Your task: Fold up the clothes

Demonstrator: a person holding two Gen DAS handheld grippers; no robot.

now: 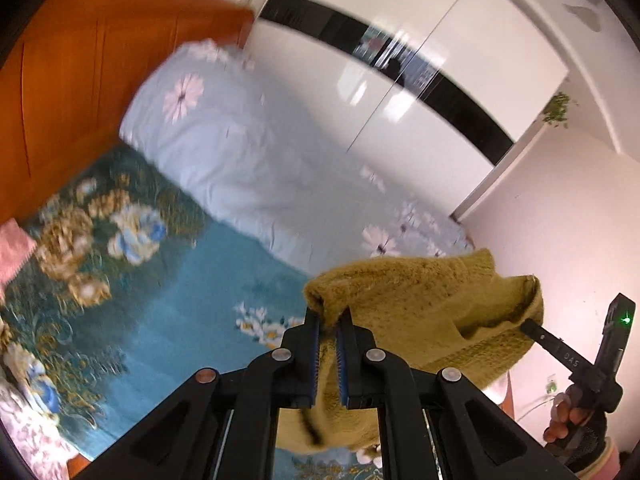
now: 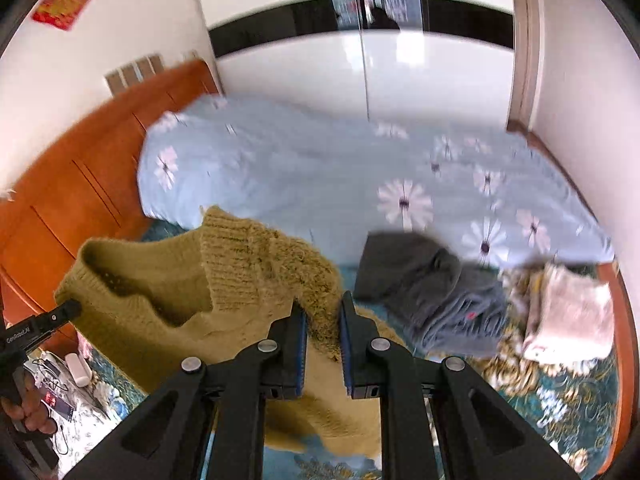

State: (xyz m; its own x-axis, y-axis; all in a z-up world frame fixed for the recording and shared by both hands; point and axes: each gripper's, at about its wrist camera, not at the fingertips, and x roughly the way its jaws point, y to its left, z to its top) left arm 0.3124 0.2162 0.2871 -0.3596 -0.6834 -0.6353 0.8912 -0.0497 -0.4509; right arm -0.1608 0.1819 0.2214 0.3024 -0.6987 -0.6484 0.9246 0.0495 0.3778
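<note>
Hanging between the two tools above the teal floral bedspread point(image 2: 560, 392), the mustard knit sweater point(image 2: 168, 320) is pinched at one edge by the left gripper point(image 1: 328, 328) and at another by the right gripper point(image 2: 323, 312). Grey folded clothes point(image 2: 440, 300) lie beside the pale blue duvet point(image 2: 320, 168), toward the bed's foot.
</note>
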